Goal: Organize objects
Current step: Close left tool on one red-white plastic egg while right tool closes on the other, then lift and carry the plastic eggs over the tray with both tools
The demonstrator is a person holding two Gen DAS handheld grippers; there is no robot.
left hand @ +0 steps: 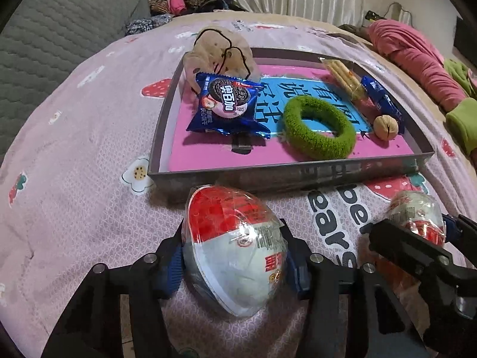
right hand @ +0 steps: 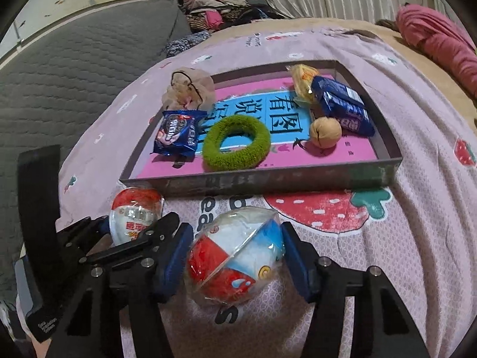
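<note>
Eggs are the job here: two wrapped toy eggs lie on the pink bedspread just in front of the near wall of the tray, and each tool straddles one. The left tool has its blue pads pressed on the sides of the left egg, so it is grasping it. The right tool brackets the right egg; its left pad looks in contact, but a thin gap may remain at the other, so I cannot tell if that grip is firm. To do this well, squeeze across the widest part, since the crinkly film looks slippery, lift both clear of the tray wall, and set them in the bare pink patch near the green ring, away from the cookie packet.
</note>
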